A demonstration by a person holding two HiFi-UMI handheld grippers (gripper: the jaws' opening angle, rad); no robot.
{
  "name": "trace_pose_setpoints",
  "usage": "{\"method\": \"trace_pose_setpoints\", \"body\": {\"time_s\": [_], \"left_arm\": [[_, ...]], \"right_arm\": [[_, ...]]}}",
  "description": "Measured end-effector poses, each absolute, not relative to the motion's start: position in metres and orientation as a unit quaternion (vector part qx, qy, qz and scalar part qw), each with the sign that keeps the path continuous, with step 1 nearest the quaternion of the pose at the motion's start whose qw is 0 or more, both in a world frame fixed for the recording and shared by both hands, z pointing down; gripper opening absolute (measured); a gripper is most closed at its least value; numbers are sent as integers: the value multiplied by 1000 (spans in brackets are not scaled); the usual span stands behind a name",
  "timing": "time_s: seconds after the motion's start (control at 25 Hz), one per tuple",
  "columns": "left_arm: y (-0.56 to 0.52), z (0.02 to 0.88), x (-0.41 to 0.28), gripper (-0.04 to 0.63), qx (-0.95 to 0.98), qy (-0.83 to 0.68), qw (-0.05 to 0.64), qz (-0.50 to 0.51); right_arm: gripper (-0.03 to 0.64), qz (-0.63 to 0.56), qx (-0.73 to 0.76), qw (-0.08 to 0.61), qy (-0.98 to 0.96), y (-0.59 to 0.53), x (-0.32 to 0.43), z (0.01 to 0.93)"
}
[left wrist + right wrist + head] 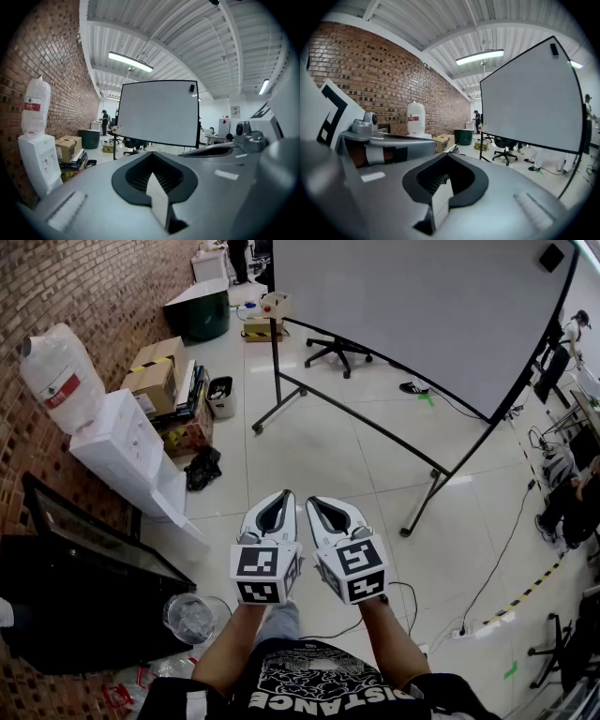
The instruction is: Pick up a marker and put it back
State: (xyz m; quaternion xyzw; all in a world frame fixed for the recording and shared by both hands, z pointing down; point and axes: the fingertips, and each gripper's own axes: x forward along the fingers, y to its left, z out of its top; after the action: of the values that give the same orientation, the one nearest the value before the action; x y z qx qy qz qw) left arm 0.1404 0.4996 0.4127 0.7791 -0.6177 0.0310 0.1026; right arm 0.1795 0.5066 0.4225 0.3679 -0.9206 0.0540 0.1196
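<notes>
No marker shows in any view. My left gripper [281, 496] and right gripper [315, 503] are held side by side at waist height over the pale tiled floor, both pointing toward a large whiteboard [412, 315] on a black wheeled stand. Both are shut with nothing between the jaws. In the left gripper view the left gripper [151, 154] has its jaws meeting along a closed seam, with the whiteboard [158, 112] straight ahead. The right gripper view shows the right gripper [447, 157] shut the same way, the whiteboard [529, 98] to its right.
Along the brick wall at left stand a water dispenser [117, 442], cardboard boxes [155, 376], a dark green bin [199, 310] and a black cabinet [75, 587]. A clear cup [192, 615] sits near my feet. An office chair [337, 351] and floor cables [497, 559] lie beyond.
</notes>
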Motion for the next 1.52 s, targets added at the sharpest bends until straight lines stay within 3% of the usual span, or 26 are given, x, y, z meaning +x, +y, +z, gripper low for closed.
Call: {"method": "trace_pose_setpoints", "body": {"time_s": [0.84,1.52], "left_arm": [[297,412,11,6,788,-602,122,37],[199,418,-14,6,783,-610,112,47]], "right_arm": [[0,56,398,132,-906,300,58,410],[0,43,385,124,-913,199,29,415]]}}
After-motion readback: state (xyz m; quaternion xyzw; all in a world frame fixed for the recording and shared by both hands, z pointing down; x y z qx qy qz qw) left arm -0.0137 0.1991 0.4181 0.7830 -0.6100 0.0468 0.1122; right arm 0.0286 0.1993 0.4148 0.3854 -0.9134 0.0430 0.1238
